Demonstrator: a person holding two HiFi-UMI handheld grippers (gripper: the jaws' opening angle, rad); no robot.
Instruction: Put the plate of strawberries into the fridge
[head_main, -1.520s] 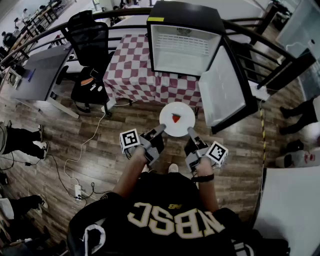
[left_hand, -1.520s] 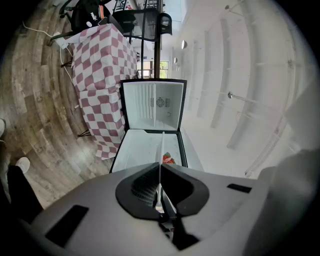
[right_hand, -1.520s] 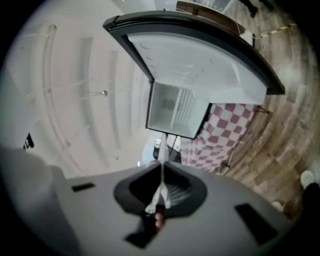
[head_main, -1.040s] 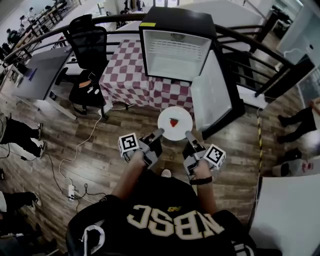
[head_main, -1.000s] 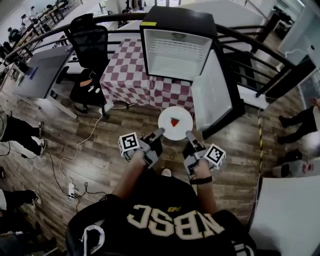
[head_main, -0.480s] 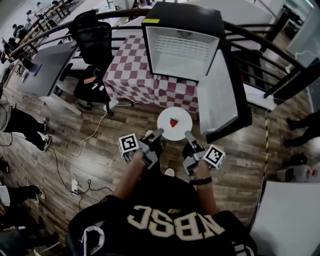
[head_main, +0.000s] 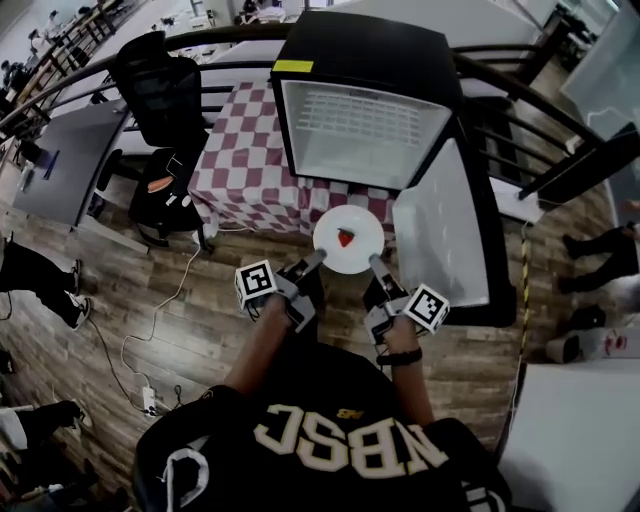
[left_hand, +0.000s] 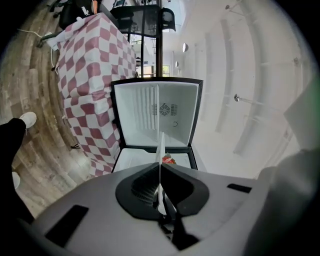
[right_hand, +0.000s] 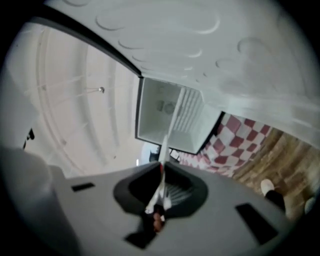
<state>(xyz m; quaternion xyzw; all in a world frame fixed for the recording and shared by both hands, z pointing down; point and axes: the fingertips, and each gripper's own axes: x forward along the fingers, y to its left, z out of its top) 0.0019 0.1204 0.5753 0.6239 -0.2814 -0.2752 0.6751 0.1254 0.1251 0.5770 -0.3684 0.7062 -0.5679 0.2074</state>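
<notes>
A white plate (head_main: 349, 240) with one red strawberry (head_main: 345, 237) on it hangs in the air in front of the open fridge (head_main: 365, 130). My left gripper (head_main: 318, 260) is shut on the plate's near-left rim, and my right gripper (head_main: 374, 262) is shut on its near-right rim. In the left gripper view the plate (left_hand: 160, 150) shows edge-on between the jaws, the strawberry (left_hand: 168, 160) beside it. The right gripper view has the plate (right_hand: 164, 150) edge-on too, with the fridge's white inside (right_hand: 167, 117) straight beyond.
The fridge door (head_main: 440, 235) stands swung open at the right. The fridge sits on a table with a red-and-white checked cloth (head_main: 245, 160). A black office chair (head_main: 160, 110) and a grey desk (head_main: 55, 160) are at the left. Cables (head_main: 130, 340) run over the wooden floor.
The fridge has come nearer and fills more of the head view. The plate, held by both grippers, now hangs right before the fridge's lower edge.
</notes>
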